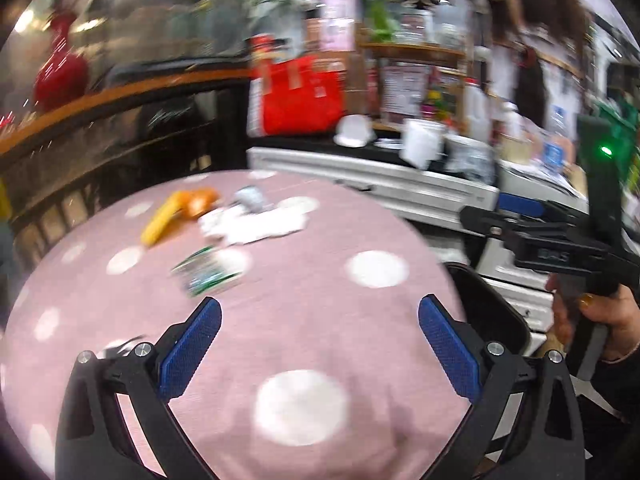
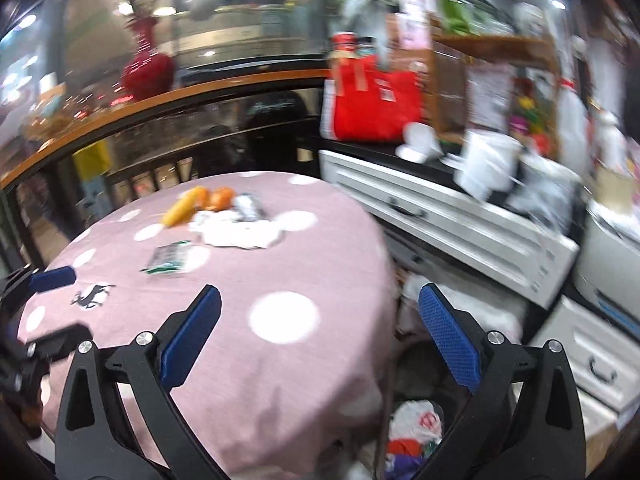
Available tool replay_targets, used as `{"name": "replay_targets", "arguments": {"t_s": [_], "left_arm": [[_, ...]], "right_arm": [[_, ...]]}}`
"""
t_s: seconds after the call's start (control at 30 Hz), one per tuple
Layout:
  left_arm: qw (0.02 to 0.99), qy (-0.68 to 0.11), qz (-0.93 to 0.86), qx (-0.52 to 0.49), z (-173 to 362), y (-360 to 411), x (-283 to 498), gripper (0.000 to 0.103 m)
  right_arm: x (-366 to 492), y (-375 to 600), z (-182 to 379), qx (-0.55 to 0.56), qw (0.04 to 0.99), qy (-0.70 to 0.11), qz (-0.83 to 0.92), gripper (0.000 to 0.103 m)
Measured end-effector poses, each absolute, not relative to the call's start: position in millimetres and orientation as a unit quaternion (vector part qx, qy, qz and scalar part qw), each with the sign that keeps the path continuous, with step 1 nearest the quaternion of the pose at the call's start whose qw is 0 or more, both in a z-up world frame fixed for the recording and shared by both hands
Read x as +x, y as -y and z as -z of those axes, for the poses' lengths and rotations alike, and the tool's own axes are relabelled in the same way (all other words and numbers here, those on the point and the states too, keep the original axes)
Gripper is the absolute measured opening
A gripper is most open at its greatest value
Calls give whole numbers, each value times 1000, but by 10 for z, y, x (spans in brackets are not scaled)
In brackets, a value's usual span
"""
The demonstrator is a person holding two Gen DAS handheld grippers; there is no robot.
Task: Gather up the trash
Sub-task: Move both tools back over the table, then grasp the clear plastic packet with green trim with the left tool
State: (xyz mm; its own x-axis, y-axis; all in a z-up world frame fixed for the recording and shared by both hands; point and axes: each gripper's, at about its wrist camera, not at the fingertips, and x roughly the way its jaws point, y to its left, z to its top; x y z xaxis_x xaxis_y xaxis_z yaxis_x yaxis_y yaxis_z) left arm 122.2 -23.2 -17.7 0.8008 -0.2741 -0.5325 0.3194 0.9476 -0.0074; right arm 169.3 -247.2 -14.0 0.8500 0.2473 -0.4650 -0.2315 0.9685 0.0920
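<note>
While both the left gripper and right gripper gape wide and empty, blurred trash, seemingly a green wrapper and crumpled tissues, lies on the dotted worktop.

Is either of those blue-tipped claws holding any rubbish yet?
No, the left gripper and right gripper both gape open with nothing between their fingers above the pink tablecloth.

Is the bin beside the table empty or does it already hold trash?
Holds trash: the right wrist view shows crumpled wrappers inside the bin.
</note>
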Motion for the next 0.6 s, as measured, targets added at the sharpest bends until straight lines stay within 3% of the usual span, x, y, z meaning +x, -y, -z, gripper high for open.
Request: {"name": "replay_targets", "arguments": {"t_s": [0.17, 0.37, 0.6], "left_arm": [[950, -291, 109, -17, 188, -385, 1457, 97], [957, -281, 60, -29, 203, -787, 1675, 97], [936, -341, 81, 29, 349, -749, 2176, 97]], "right_arm": [[1820, 2012, 46, -34, 965, -210, -154, 97], [2312, 1643, 40, -25, 940, -281, -194, 97], [2761, 1329, 225, -57, 922, -326, -203, 97]]}}
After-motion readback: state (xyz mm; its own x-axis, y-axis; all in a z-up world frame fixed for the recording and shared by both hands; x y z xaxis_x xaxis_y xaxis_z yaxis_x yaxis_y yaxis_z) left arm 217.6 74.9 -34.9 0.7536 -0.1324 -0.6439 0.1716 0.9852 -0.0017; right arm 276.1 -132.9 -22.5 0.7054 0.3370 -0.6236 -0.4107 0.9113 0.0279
